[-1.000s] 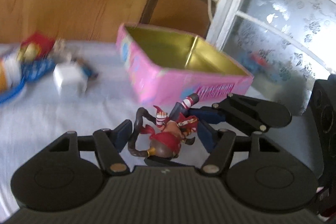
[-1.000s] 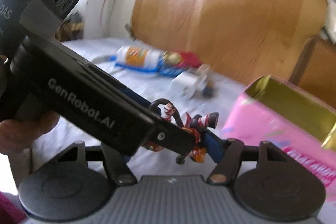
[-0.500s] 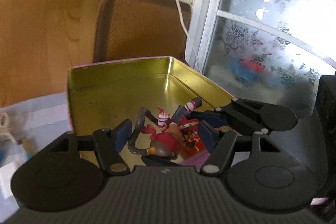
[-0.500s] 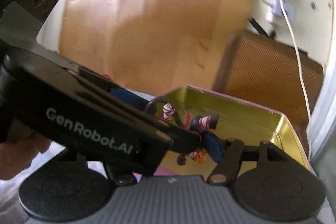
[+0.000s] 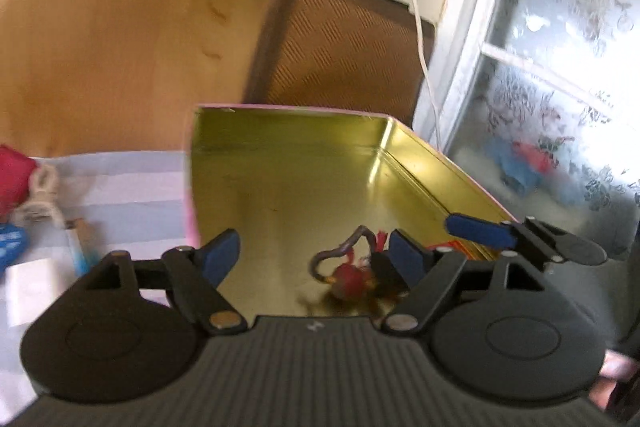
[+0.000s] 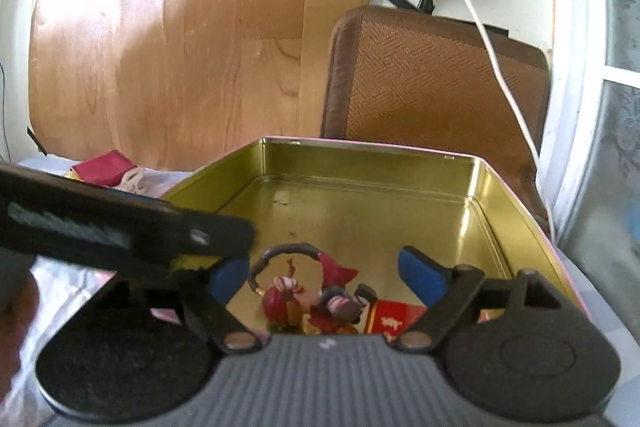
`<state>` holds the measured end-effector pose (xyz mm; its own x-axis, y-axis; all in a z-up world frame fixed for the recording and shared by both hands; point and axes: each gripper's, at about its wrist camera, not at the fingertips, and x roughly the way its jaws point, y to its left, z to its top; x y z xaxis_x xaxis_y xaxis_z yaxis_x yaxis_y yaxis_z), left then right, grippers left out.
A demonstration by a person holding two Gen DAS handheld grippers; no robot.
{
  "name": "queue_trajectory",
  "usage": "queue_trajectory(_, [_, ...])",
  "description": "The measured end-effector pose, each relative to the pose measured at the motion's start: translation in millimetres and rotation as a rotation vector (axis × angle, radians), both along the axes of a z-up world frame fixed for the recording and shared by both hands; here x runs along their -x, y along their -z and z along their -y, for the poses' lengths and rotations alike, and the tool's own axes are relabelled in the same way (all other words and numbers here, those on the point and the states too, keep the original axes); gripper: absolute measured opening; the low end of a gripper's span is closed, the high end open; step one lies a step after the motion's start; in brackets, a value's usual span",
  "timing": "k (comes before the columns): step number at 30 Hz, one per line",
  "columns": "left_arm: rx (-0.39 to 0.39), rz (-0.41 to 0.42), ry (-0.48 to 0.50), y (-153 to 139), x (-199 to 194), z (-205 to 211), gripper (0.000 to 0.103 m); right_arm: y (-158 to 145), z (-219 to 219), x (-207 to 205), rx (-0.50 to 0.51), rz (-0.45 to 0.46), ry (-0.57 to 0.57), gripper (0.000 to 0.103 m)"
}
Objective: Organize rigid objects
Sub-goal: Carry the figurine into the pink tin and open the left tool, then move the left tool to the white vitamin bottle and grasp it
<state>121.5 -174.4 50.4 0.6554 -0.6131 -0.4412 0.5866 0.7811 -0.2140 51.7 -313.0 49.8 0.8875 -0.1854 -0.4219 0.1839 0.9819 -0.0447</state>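
A small red-haired toy figurine (image 6: pixel 316 299) lies on the gold floor of an open pink tin (image 6: pixel 372 203), near its front wall, beside a red card (image 6: pixel 394 319). My right gripper (image 6: pixel 324 277) is open just above the figurine, apart from it. My left gripper (image 5: pixel 316 257) is open too, with the blurred figurine (image 5: pixel 348 275) below it over the tin's gold floor (image 5: pixel 304 187). The right gripper's finger (image 5: pixel 480 229) shows at the right of the left wrist view, and the left gripper's body (image 6: pixel 120 231) crosses the right wrist view.
A brown woven chair back (image 6: pixel 436 83) stands behind the tin, with a wooden panel (image 6: pixel 168 39) to its left. A white cable (image 6: pixel 492 51) hangs from a wall plug. Loose items lie left of the tin: a white block (image 5: pixel 28 291) and a red packet (image 6: pixel 104 169).
Both grippers carried the figurine over the tin, then opened. The figurine dropped from the jaws and now lies on the tin's floor.
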Motion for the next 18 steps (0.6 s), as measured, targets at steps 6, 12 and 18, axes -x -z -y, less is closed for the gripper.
queue_trajectory(6, [0.057, 0.006, -0.123, 0.8, 21.5, -88.4, 0.083, -20.3, -30.5, 37.1, 0.005, 0.131, -0.060, 0.080])
queue_trajectory(12, [0.048, 0.040, -0.388, 12.3, 36.4, -196.7, 0.083, -40.4, -86.1, 36.5, -0.028, 0.132, -0.244, 0.065])
queue_trajectory(18, [0.083, 0.042, -0.650, 25.1, 26.9, -287.0, 0.084, -35.6, -160.2, -17.4, -0.111, 0.006, -0.422, 0.062])
